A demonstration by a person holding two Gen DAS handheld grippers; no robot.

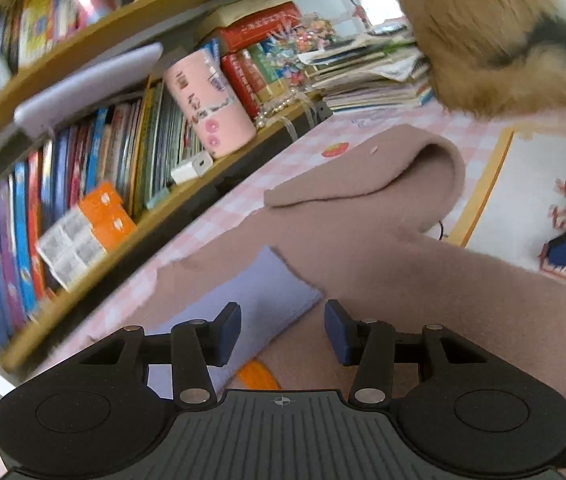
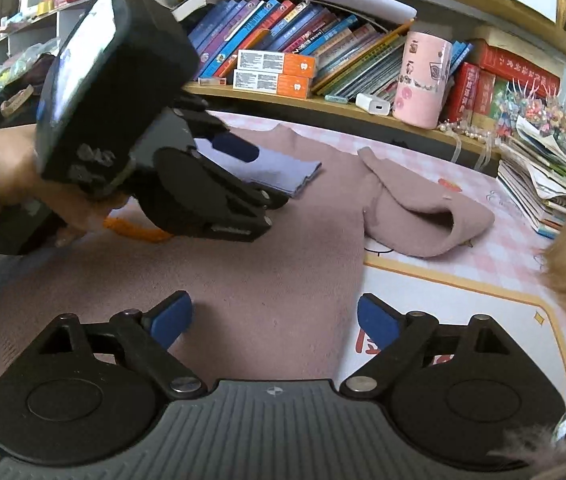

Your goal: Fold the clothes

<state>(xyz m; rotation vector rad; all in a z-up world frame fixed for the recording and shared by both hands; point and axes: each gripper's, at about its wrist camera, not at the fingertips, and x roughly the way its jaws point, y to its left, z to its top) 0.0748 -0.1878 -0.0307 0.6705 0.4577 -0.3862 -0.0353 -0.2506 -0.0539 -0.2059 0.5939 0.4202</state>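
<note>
A dusty-pink fleece garment lies spread on the pink checked table, with a lavender patch and an orange trim. Its sleeve is folded over at the far side. My left gripper is open, just above the garment by the lavender patch. In the right wrist view the garment fills the middle and the sleeve lies at the right. My right gripper is open over the garment's right edge. The left gripper shows at the left, held by a hand.
A wooden bookshelf full of books runs along the table's far edge, with a pink cylinder box, a white charger and a stack of magazines. A furry tan shape sits at the right. A white mat with a yellow border lies under the garment.
</note>
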